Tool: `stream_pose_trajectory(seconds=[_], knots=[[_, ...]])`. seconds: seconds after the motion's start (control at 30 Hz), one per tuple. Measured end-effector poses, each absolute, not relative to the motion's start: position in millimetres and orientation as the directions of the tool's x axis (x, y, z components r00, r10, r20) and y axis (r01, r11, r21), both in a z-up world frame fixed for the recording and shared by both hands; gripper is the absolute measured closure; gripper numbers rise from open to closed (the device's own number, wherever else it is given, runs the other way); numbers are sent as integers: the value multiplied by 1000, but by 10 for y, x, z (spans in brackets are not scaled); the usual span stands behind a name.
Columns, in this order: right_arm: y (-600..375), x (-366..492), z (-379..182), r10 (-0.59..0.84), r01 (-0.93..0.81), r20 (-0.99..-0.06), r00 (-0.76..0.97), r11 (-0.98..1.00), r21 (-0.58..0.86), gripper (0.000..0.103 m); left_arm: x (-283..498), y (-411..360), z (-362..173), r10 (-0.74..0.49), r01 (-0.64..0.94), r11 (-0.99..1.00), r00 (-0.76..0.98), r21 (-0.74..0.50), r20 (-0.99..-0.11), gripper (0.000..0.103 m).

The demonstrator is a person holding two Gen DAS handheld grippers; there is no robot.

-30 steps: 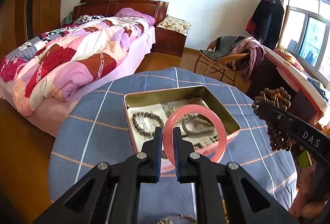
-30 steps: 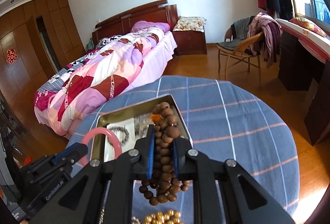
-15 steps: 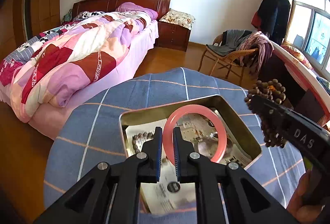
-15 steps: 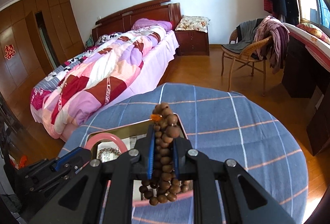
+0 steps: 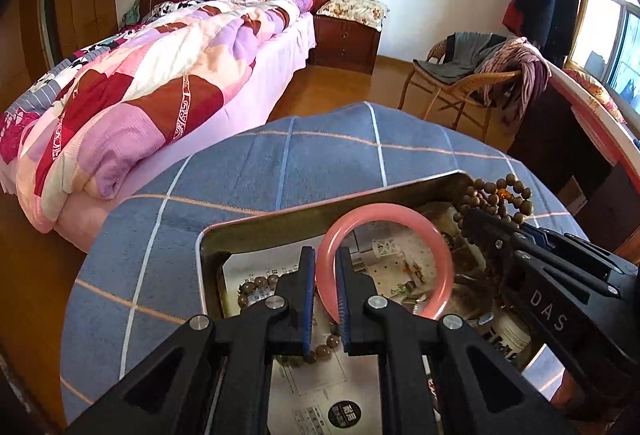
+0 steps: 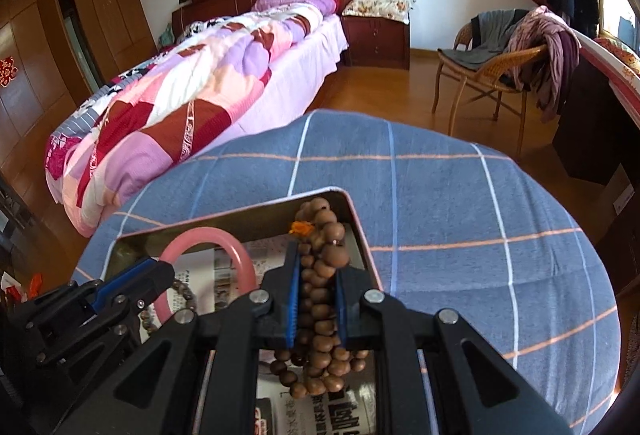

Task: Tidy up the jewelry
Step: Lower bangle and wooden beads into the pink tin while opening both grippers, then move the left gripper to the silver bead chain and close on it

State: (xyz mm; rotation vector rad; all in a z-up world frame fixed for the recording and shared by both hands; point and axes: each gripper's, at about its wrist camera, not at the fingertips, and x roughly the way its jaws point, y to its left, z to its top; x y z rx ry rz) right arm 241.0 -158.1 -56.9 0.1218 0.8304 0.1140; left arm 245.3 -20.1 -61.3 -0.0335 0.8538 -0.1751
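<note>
Between your left gripper's (image 5: 324,299) blue pads sits one pink bangle (image 5: 436,247), pinched at its rim, its loop standing ahead of the jaws over the open metal tin (image 5: 256,225). Your right gripper (image 6: 316,309) is clamped on one bunched strand of brown wooden beads (image 6: 324,235), loops spilling above and below the jaws, also over the tin, near its far right corner. Neither piece is released yet, so judged from this you're mid-drop on both; what's left is lowering, letting go, then any stragglers on the blue checked cloth (image 6: 460,203), though none show ahead of either jaw. Already inside the tin, below and left of the left jaws: one dark grey bead bracelet (image 5: 256,281) lying on the printed paper lining (image 5: 320,367); small metallic bits ahead of the bangle are too blurred to count. Tally: one tin, one bangle, one wooden strand, one grey bracelet, two grippers.
</note>
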Motion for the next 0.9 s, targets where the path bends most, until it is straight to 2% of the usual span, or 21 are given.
stream_pose_trajectory(seconds=[0.1, 0.17, 0.2, 0.27, 0.3, 0.37, 0.4, 0.47, 0.53, 0.57, 0.9], knots=[[-1578, 2457, -613, 173, -68, -738, 652, 983, 170, 85, 2496, -218, -667, -150, 133, 987, 631, -84, -761, 94], [-1585, 2454, -636, 199, -76, -737, 647, 977, 197, 81, 2515, -241, -690, -144, 133, 988, 624, -77, -768, 94], [-1587, 2454, -638, 204, -76, -734, 647, 976, 204, 68, 2517, -254, -690, -131, 132, 989, 624, -61, -770, 94], [-1599, 2405, -601, 238, -92, -712, 660, 967, 238, 49, 2533, -256, -680, -110, 127, 991, 624, -39, -774, 94], [-1592, 2381, -570, 241, -94, -703, 669, 966, 242, 44, 2534, -257, -676, -107, 124, 992, 617, -38, -779, 93], [-1584, 2311, -488, 215, -86, -684, 697, 972, 218, 42, 2544, -238, -676, -109, 121, 992, 599, -45, -793, 90], [-1593, 2266, -438, 197, -77, -674, 712, 976, 204, 42, 2538, -227, -672, -109, 120, 992, 592, -47, -799, 84], [-1658, 2159, -342, 178, -57, -654, 735, 978, 202, 42, 2476, -184, -626, -106, 112, 993, 599, -48, -794, 69], [-1719, 2073, -281, 168, -43, -644, 746, 978, 205, 42, 2390, -144, -563, -103, 103, 993, 625, -49, -774, 43], [-1746, 2036, -264, 159, -34, -642, 750, 979, 202, 42, 2320, -114, -514, -107, 102, 993, 646, -53, -756, 39], [-2007, 1517, -323, 119, 52, -658, 743, 971, 234, 42, 1801, 26, -387, -98, 125, 992, 685, -17, -722, 37]])
